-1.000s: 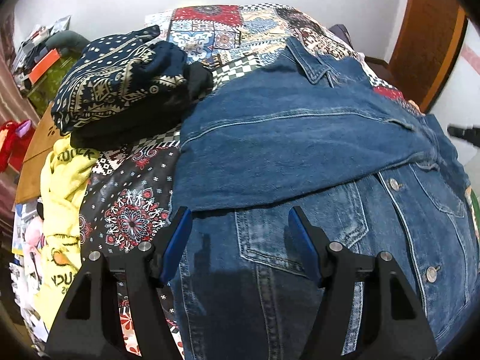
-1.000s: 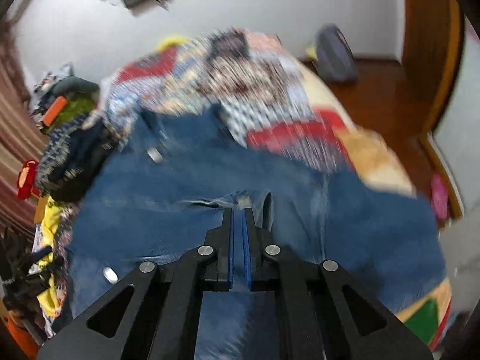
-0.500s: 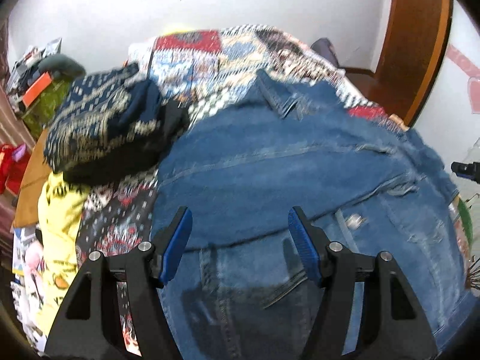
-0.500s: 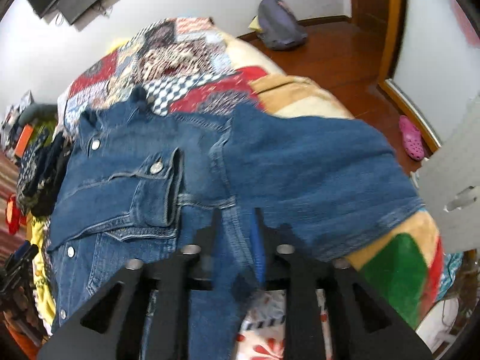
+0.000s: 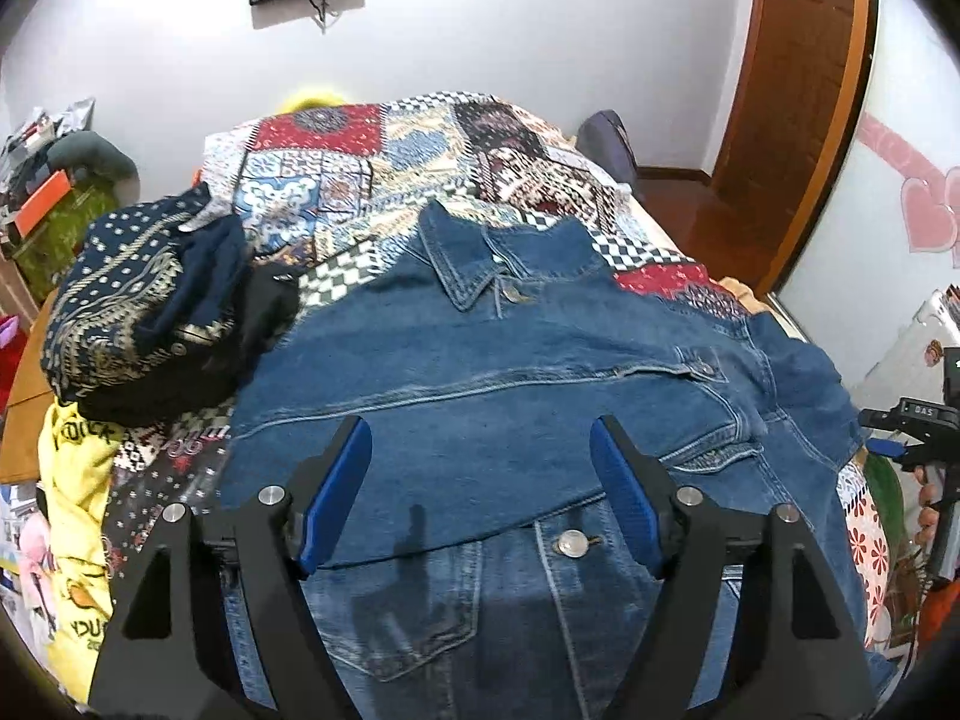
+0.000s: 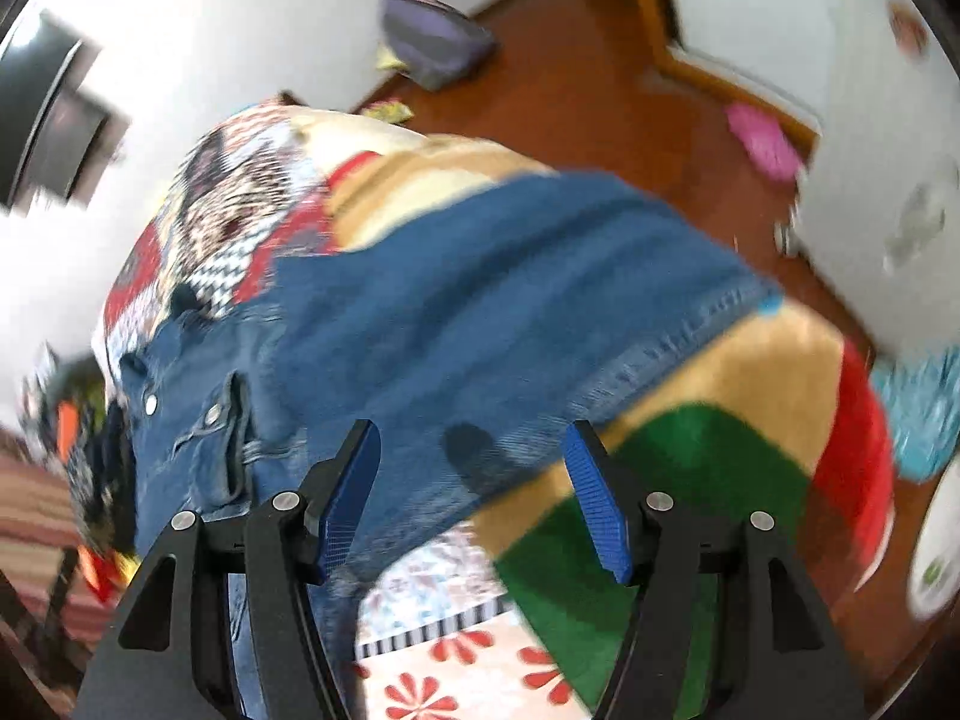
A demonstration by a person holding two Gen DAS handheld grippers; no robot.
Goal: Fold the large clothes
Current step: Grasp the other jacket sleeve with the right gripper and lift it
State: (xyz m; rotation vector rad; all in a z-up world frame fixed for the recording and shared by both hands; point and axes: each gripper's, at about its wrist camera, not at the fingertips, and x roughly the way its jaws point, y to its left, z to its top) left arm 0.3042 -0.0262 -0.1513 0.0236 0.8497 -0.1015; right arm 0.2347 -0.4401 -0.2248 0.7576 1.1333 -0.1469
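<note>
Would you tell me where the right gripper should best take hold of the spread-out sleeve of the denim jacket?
Probably at the cuff hem of the denim jacket's sleeve. It lies flat across the patchwork bedspread with that stitched edge exposed, so the open right gripper could come in low from the bed's edge and pinch it.

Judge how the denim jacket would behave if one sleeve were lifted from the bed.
The denim jacket would probably drape and sag, since it lies in soft folds. Its thick seams and metal buttons suggest some weight. The sleeve overhanging the bed might slide off if tugged.
</note>
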